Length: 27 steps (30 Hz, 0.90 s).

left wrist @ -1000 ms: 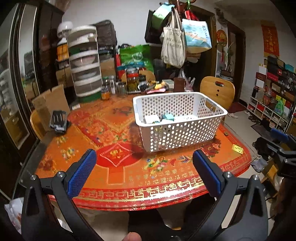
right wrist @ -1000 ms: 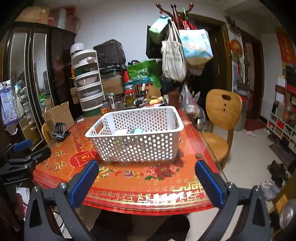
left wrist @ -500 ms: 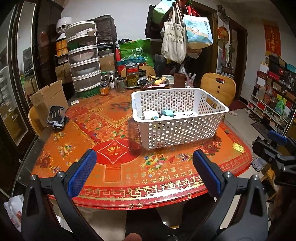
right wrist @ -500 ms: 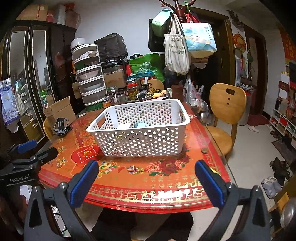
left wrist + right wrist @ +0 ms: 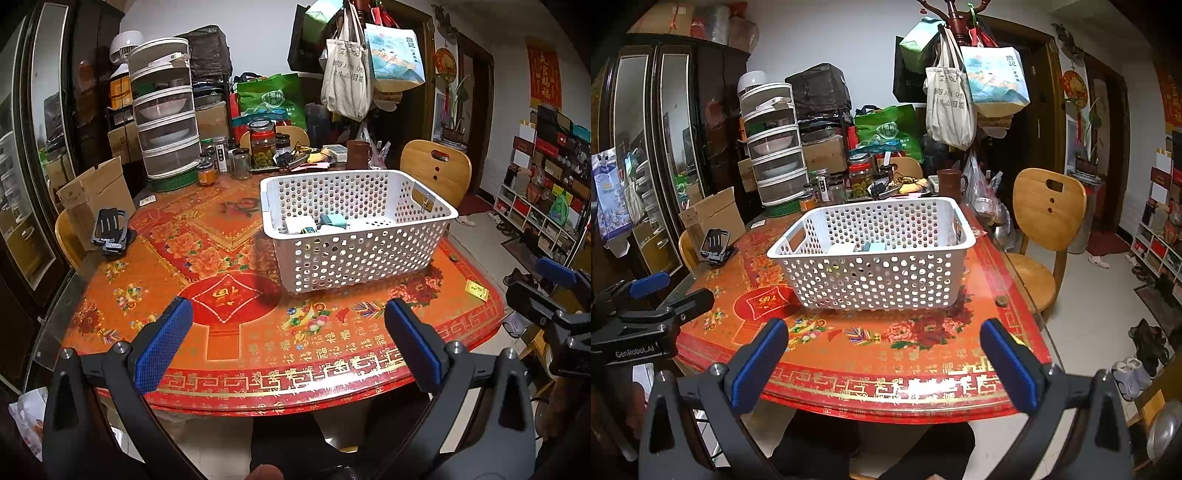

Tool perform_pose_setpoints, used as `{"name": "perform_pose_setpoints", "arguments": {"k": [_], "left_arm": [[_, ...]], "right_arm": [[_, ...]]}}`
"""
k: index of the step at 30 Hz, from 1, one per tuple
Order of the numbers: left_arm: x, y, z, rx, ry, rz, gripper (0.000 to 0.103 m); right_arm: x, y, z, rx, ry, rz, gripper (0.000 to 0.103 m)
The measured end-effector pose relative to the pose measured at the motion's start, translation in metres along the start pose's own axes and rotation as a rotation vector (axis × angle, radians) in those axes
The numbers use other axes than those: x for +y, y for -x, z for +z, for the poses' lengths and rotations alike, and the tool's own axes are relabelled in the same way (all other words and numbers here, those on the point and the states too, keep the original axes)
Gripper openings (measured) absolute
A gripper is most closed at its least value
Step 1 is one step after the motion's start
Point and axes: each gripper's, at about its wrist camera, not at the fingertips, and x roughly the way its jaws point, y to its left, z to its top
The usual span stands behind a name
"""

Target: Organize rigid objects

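- the desk (image 5: 258, 354) is a big round one with a red and gold cover, back half jammed with jars and a stacked food cover, so the near half is basically the only working room
- white perforated basket (image 5: 354, 236) sits about mid-desk on the open part, my guess is so either hand can reach it; it's clearly the collecting spot
- left tool (image 5: 288, 339) hangs at the near edge, blue pads spread wide with nothing between them, aimed at the basket
- right tool (image 5: 882, 354) same deal from the right, jaws apart and empty, so looks like nothing's mid-carry
- black folded stand thing (image 5: 110, 230) sits alone at the left edge, well apart from the basket, probably a candidate to go in
- small boxy items (image 5: 314, 225), white and teal, already lie in the basket's near left corner
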Motion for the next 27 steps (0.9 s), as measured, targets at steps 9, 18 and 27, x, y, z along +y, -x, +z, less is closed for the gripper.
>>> {"name": "perform_pose_setpoints", "arguments": {"k": [9,18,27], "left_arm": [[0.0016,-0.0001,-0.001,-0.002,0.001,-0.002,0.102],[0.001,0.0005,-0.0006,0.0,0.0,-0.005,0.102],[0.0009,0.0006,-0.0009,0.001,-0.001,-0.007,0.102]], "right_arm": [[-0.0009,0.0008,0.0007,-0.003,0.005,-0.002,0.103],[0.0005,0.0025,0.0007,-0.002,0.011,0.002,0.103],[0.0011,0.0022,0.001,-0.001,0.011,0.002,0.103]]}}
